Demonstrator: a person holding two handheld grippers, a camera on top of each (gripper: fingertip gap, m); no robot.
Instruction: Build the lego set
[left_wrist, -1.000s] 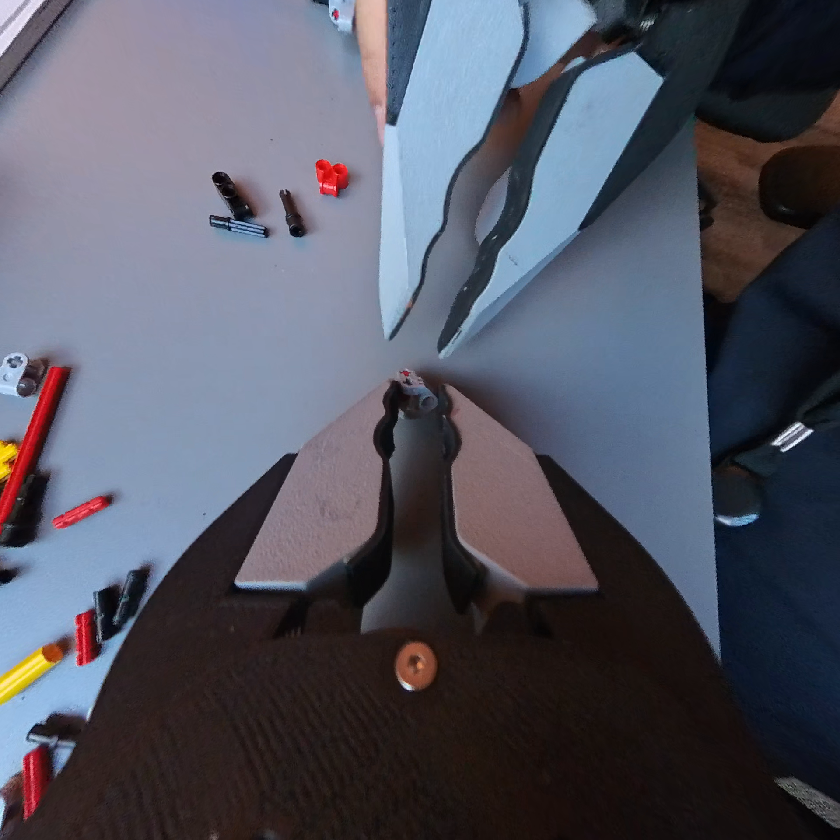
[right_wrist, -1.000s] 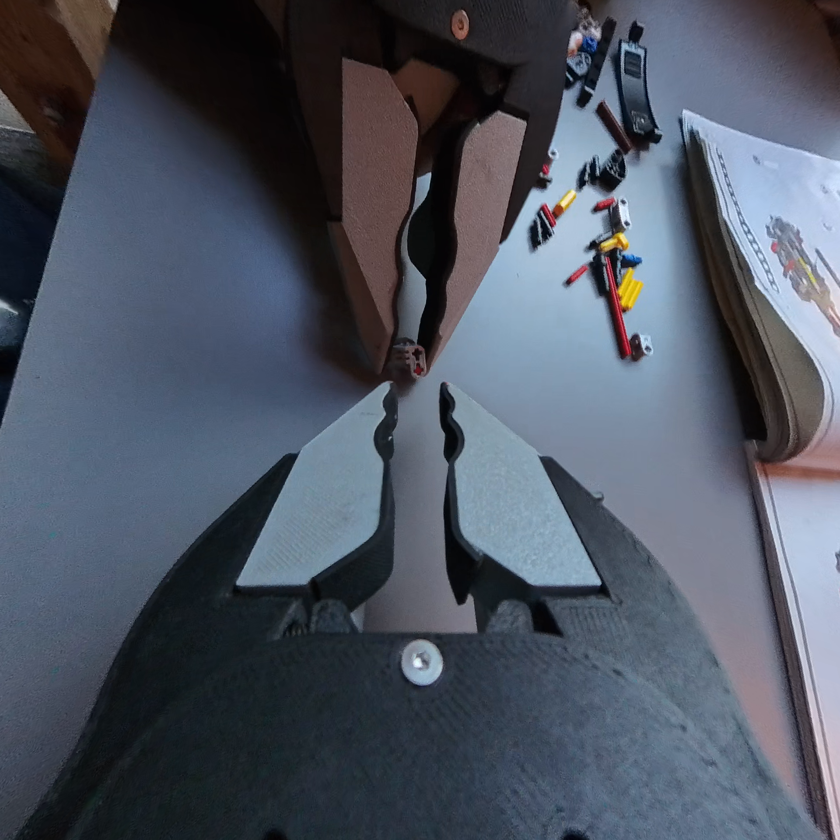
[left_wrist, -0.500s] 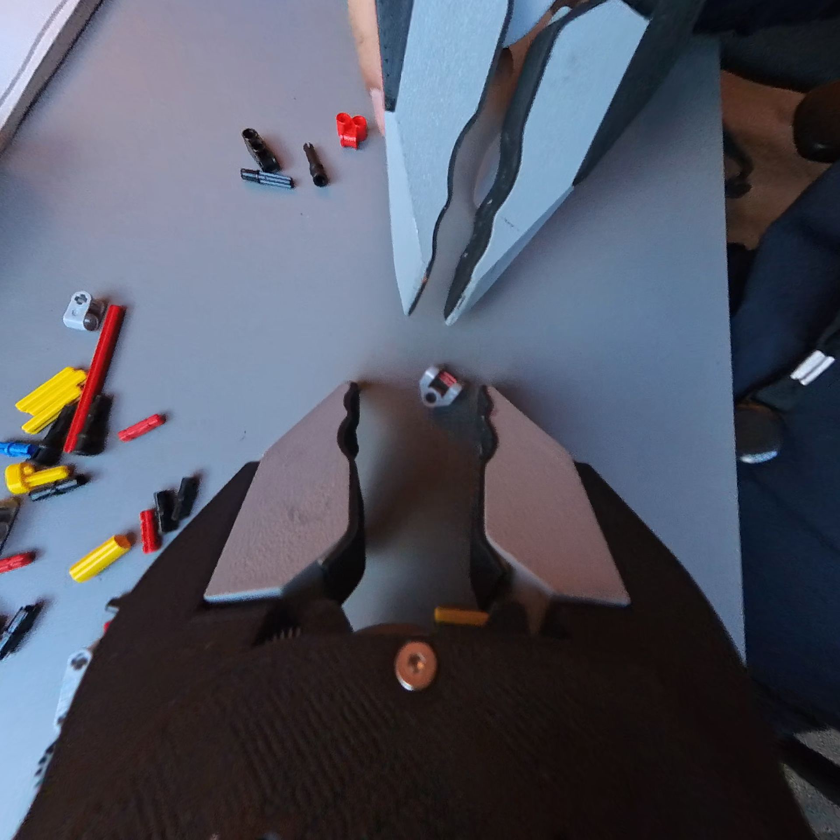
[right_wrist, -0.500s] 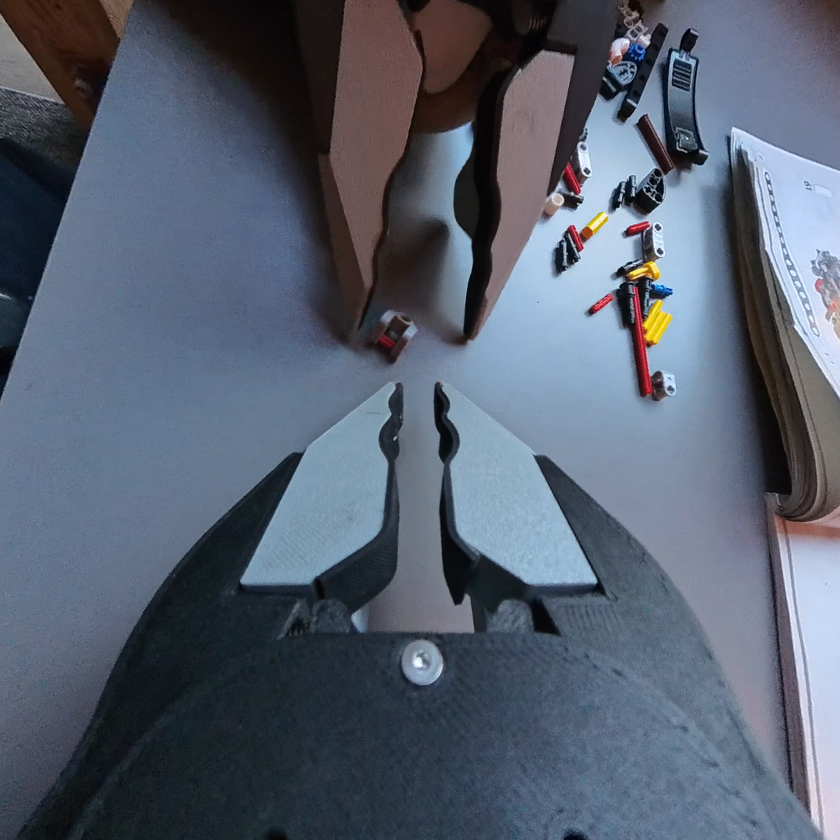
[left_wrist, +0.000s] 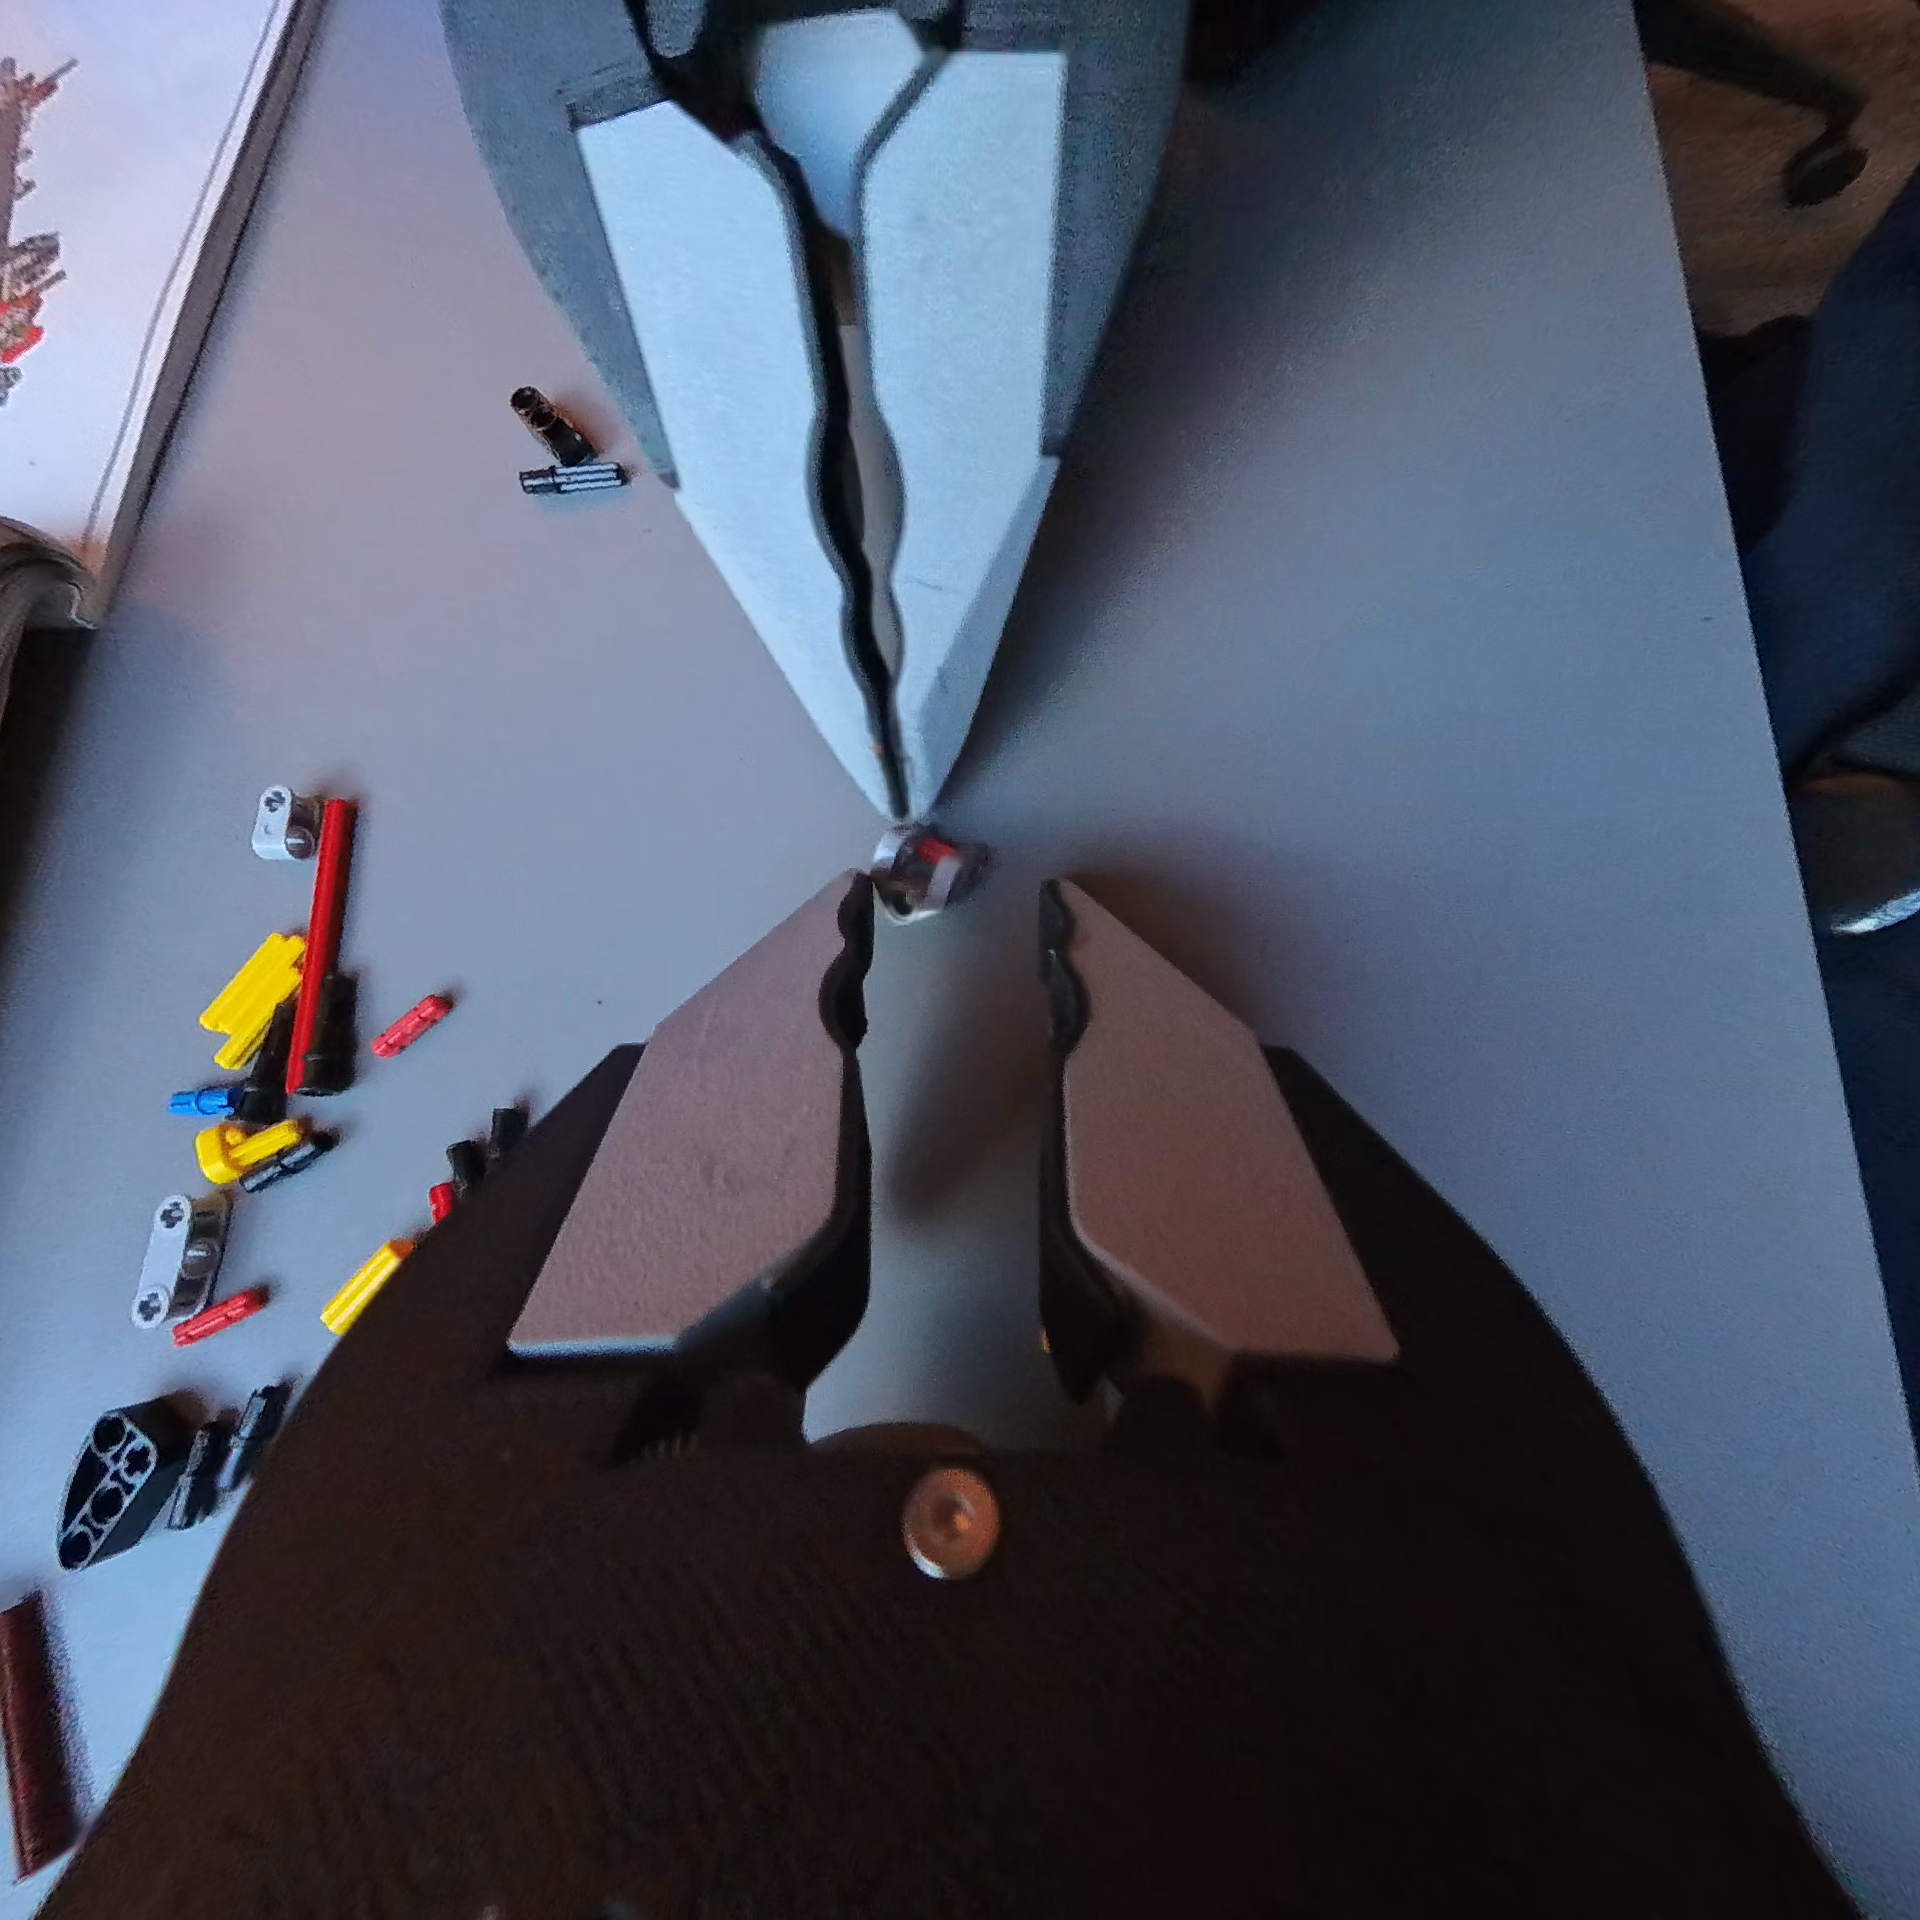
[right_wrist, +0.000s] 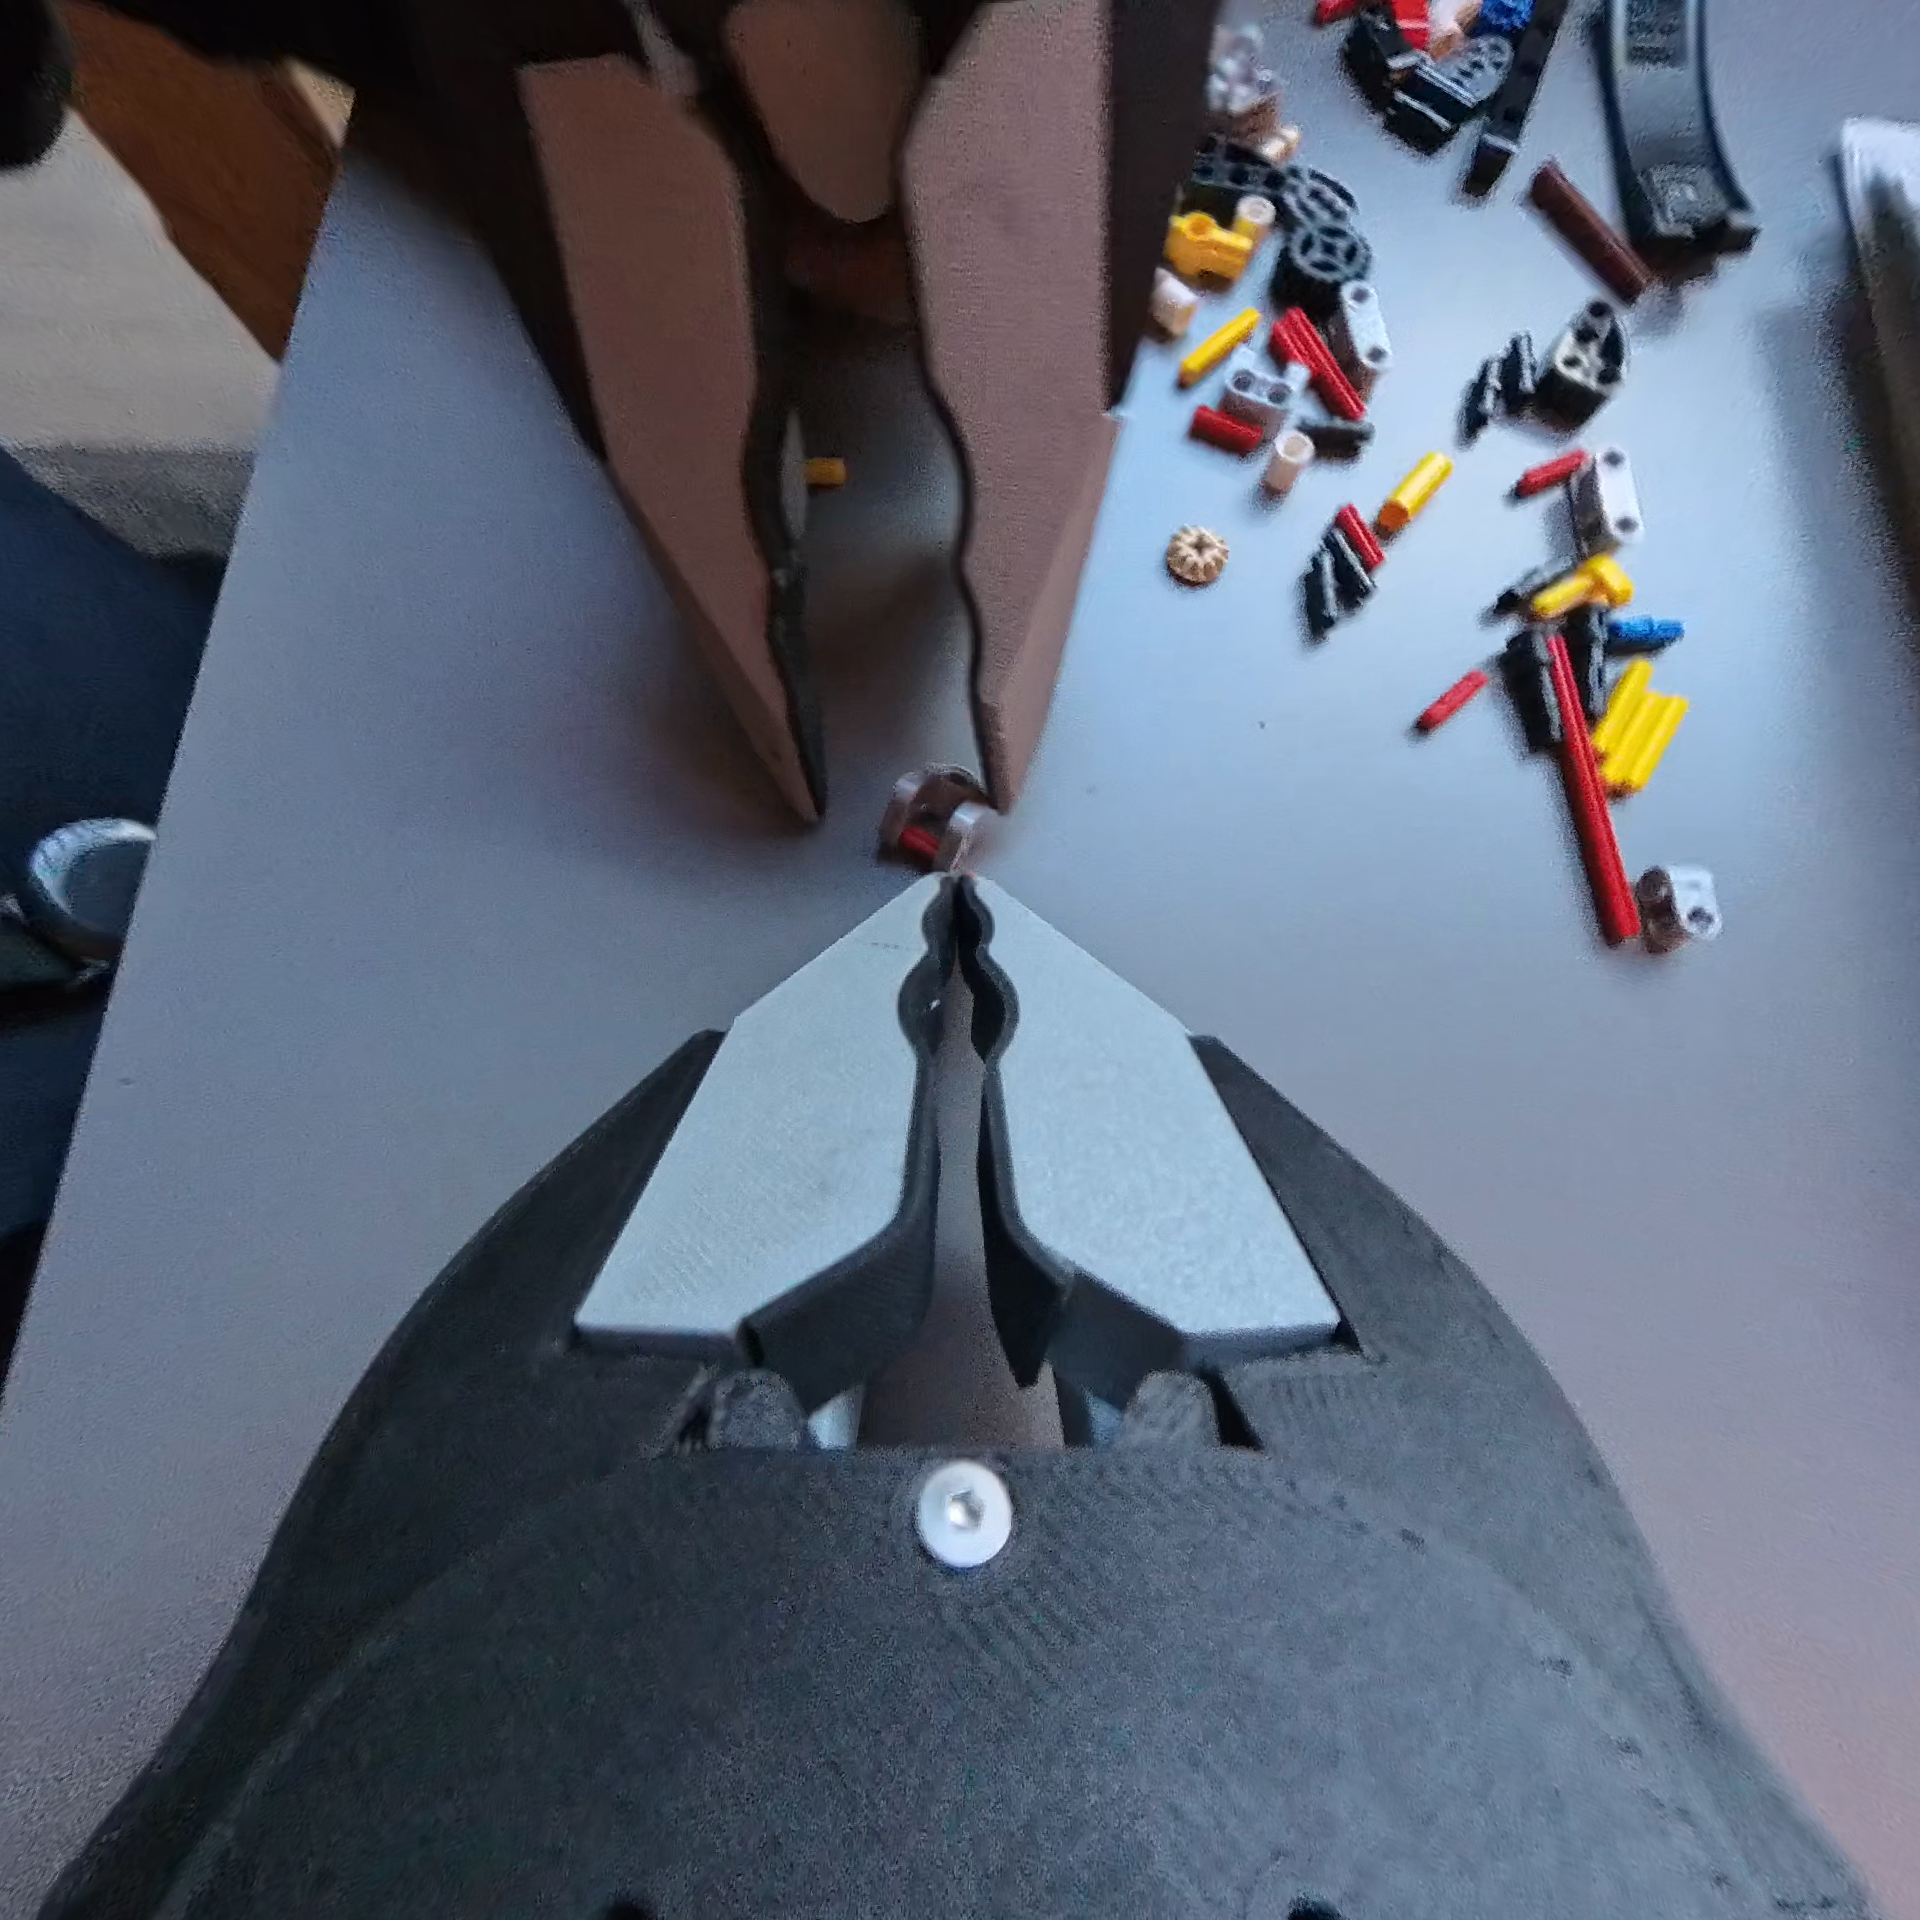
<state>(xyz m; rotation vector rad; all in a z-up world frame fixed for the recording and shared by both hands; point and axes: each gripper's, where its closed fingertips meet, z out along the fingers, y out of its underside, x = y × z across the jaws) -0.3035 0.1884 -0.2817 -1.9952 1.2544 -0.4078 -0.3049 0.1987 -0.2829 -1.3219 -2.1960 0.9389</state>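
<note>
A small grey connector with a red pin (left_wrist: 925, 868) lies on the grey table (left_wrist: 1351, 727), between the two grippers. My left gripper (left_wrist: 953, 885) is open. The piece sits just ahead of its tips, against one brown finger (left_wrist: 854, 904), and the other finger stands clear of it. My right gripper (left_wrist: 904, 810) comes in from the far side, shut, with its tip at the piece. In the right wrist view the right gripper (right_wrist: 956, 883) is shut just short of the connector (right_wrist: 935, 821). The left gripper (right_wrist: 906, 805) is open above it.
Loose red, yellow, black and grey pieces (left_wrist: 281, 1039) lie at the left, and also show in the right wrist view (right_wrist: 1507, 520). A booklet (left_wrist: 62, 260) lies at the far left corner. The table edge (left_wrist: 1725, 727) runs along the right, with a person's legs beyond it. Both grippers' tips are close together, under 4 cm apart.
My left gripper held the connector, opened and let it drop onto the table, then narrowed a little. My right gripper closed fully and moved up to the piece.
</note>
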